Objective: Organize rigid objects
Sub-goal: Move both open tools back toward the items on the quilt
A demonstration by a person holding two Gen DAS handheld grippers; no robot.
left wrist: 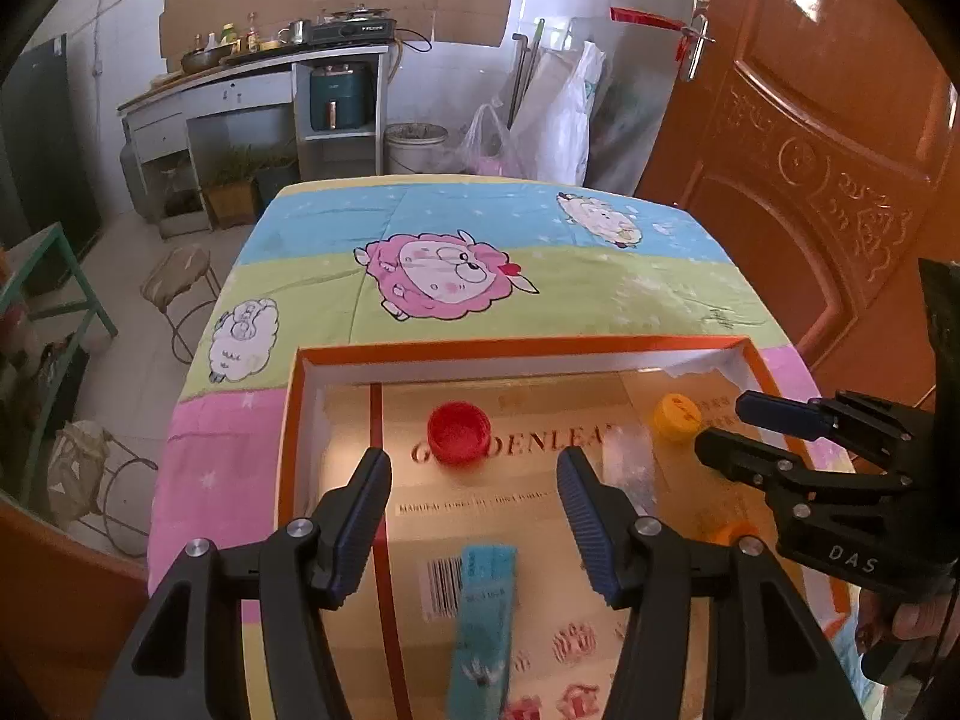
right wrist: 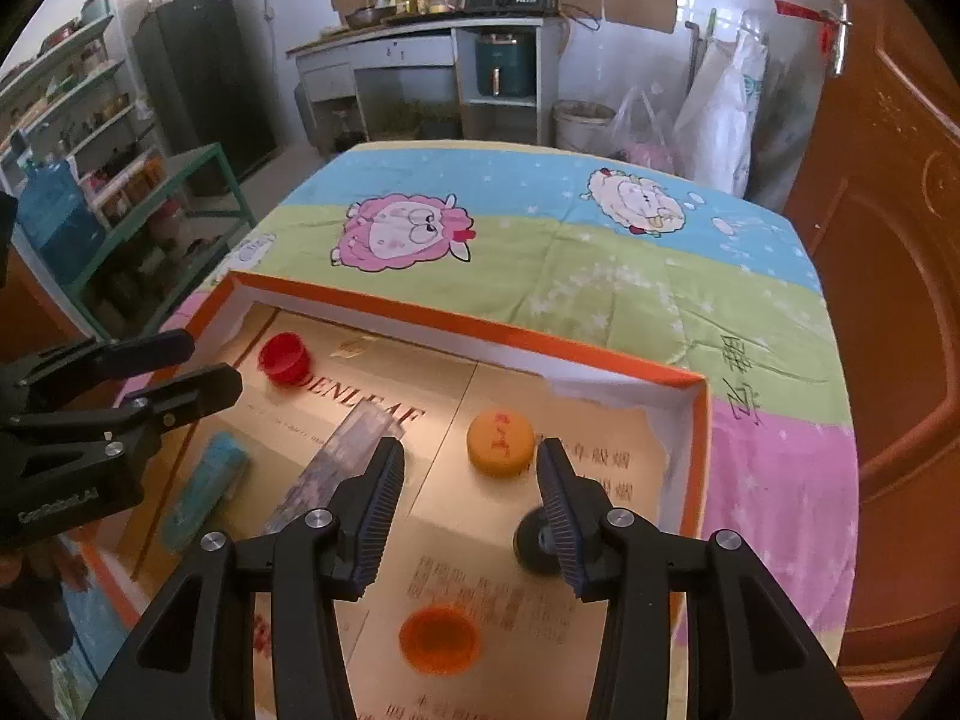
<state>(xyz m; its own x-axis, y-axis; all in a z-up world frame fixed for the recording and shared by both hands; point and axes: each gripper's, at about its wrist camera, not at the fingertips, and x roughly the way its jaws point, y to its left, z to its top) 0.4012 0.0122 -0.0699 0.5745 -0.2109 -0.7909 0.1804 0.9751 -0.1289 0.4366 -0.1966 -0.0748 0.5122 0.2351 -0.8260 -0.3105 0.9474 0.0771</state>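
Note:
A shallow orange-rimmed box (left wrist: 516, 348) (right wrist: 480, 330) with a gold floor lies on the table. In it are a red cap (left wrist: 459, 432) (right wrist: 285, 357), a yellow cap (left wrist: 677, 415) (right wrist: 501, 441), an orange cap (right wrist: 440, 639), a clear plastic bar (right wrist: 342, 462), a blue bar (left wrist: 483, 630) (right wrist: 207, 489) and a small black round piece (right wrist: 534, 540). My left gripper (left wrist: 474, 468) (right wrist: 210, 363) hangs open over the box, above the blue bar and short of the red cap. My right gripper (right wrist: 469, 459) (left wrist: 723, 423) is open above the box floor, holding nothing, with the yellow cap just ahead.
The table wears a cloth (left wrist: 456, 276) printed with cartoon sheep. A brown wooden door (left wrist: 840, 150) stands close on the right. Stools (left wrist: 180, 276) and a green rack (right wrist: 180, 180) are on the left. A kitchen counter (left wrist: 258, 72) runs along the back wall.

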